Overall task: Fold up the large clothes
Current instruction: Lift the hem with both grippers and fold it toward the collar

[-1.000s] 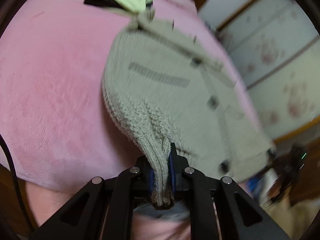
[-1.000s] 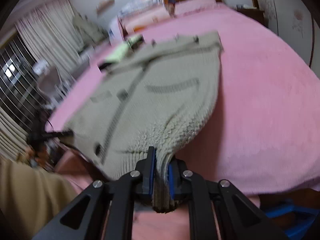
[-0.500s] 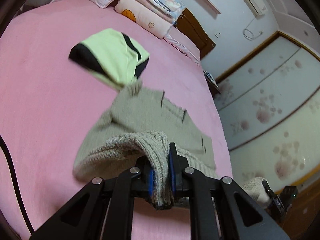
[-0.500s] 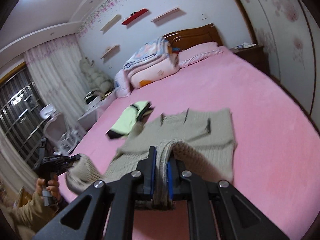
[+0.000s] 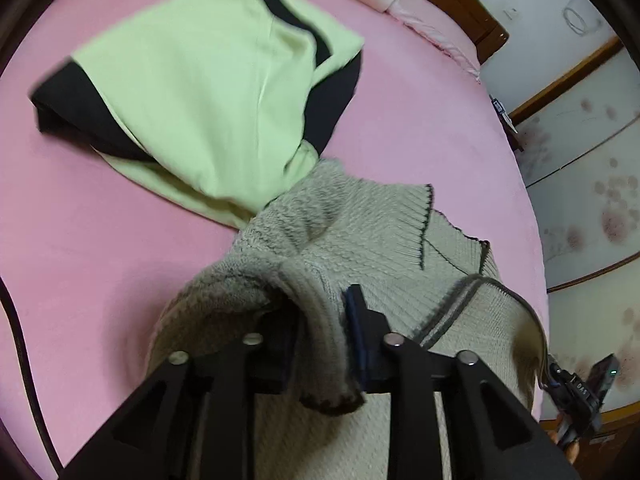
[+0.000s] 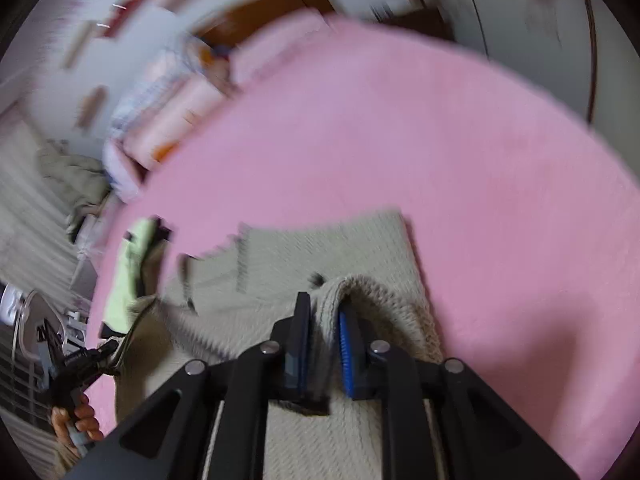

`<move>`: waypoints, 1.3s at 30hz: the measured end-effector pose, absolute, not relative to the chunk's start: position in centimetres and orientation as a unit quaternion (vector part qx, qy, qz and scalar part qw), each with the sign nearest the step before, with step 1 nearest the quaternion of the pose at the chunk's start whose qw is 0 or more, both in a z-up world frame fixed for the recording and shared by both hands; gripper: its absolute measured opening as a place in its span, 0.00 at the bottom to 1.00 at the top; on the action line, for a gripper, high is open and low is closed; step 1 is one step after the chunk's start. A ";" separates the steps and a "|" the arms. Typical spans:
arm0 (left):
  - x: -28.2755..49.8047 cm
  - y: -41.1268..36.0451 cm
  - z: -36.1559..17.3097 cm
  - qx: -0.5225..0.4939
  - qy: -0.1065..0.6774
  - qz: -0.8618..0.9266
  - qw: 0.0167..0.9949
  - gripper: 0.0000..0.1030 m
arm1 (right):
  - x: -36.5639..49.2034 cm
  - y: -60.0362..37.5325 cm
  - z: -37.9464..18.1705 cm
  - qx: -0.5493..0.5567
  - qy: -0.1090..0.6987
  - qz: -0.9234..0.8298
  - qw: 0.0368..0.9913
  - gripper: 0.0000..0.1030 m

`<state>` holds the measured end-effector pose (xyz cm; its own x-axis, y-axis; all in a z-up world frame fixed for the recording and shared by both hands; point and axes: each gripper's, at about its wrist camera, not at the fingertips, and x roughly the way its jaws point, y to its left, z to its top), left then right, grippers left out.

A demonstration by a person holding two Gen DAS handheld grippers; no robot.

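Left wrist view: my left claw (image 5: 320, 332) points steeply down at the bed (image 5: 100, 240), jaws opening, the beige knit cardigan (image 5: 360, 240) hem loose between the pads.
Cardigan place: folded over itself on the pink bed, its far corner touching the green and black garment (image 5: 200, 92).
Right wrist view: blurred; my right claw (image 6: 324, 344) likewise opening, knit edge draped between the jaws.
Doing it well: I judge both corners should drop together onto the collar edge, square, then both claws should back straight out without dragging the layer.
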<state>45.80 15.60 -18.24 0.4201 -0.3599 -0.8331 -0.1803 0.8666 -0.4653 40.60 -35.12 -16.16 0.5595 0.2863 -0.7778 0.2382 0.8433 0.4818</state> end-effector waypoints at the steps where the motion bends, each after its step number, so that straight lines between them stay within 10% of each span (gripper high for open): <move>1: 46.1 16.1 -18.6 -0.268 0.536 -0.068 0.798 0.24 | 41.1 -35.4 -16.8 0.290 0.475 0.022 0.830 0.33; 7: 45.4 17.6 -17.1 -0.280 0.510 -0.130 0.803 0.35 | 39.7 -37.1 -14.5 0.304 0.429 0.058 0.848 0.46; 9: 44.8 17.9 -15.8 -0.257 0.480 -0.126 0.829 0.63 | 39.2 -37.5 -13.4 0.281 0.407 0.060 0.867 0.47; 11: 44.5 18.4 -14.7 -0.232 0.445 -0.119 0.857 0.71 | 39.3 -36.9 -12.7 0.219 0.403 0.043 0.888 0.47; 22: 48.0 16.4 -17.2 -0.136 0.481 -0.083 0.862 0.70 | 44.4 -33.2 -16.3 0.076 0.461 0.008 0.884 0.47; 27: 50.1 14.9 -18.1 -0.107 0.497 -0.072 0.858 0.38 | 46.7 -33.2 -17.9 0.078 0.479 -0.010 0.875 0.45; 29: 50.4 14.2 -18.1 -0.081 0.502 -0.054 0.859 0.22 | 46.9 -33.2 -18.4 0.086 0.481 -0.004 0.873 0.15; 39: 50.3 13.2 -14.1 -0.055 0.437 -0.009 0.898 0.12 | 45.1 -32.7 -13.8 0.066 0.383 -0.054 0.920 0.10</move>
<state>50.29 13.17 -14.13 0.6172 -0.0643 -0.7842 -0.0319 0.9938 -0.1066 45.05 -32.71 -13.76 0.7011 -0.0497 -0.7113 0.1501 0.9855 0.0791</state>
